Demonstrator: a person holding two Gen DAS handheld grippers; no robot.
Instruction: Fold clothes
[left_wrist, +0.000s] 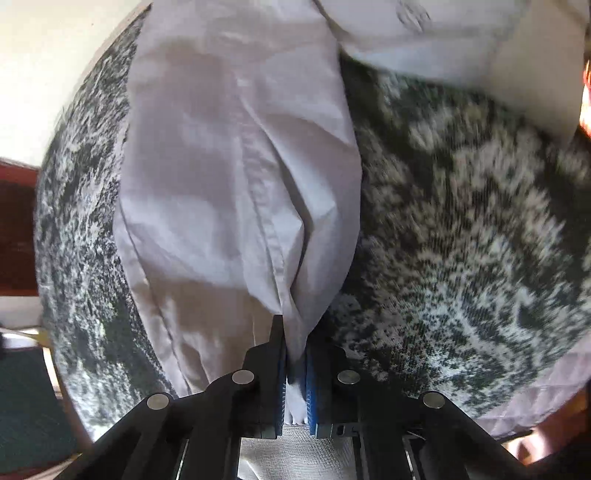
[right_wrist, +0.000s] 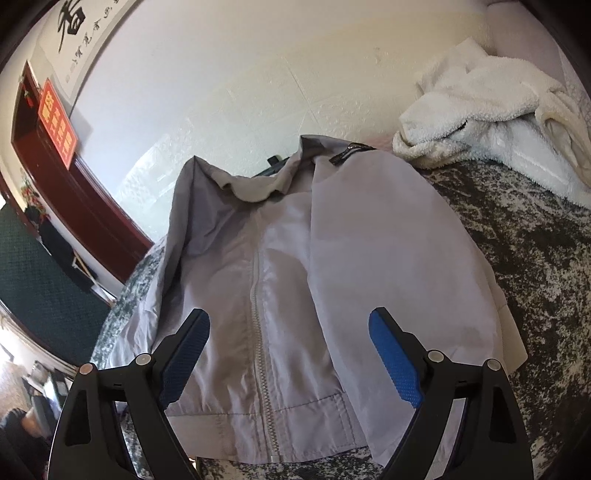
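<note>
Thin grey jacket (right_wrist: 295, 295) looks light, limp and slippery; left tongs (left_wrist: 295, 369) pinch its edge, right tongs (right_wrist: 288, 358) hover apart above the hem.

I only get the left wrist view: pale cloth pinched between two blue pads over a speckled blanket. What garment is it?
Observer: A light grey jacket with a zipper down the front, lying on the blanket.
Operator: Is the other gripper holding it too?
Observer: No. The right gripper is open above the hem, touching nothing.
Operator: Anything else on the bed?
Observer: A white fleecy heap lies beyond the jacket's collar, near the wall.
</note>
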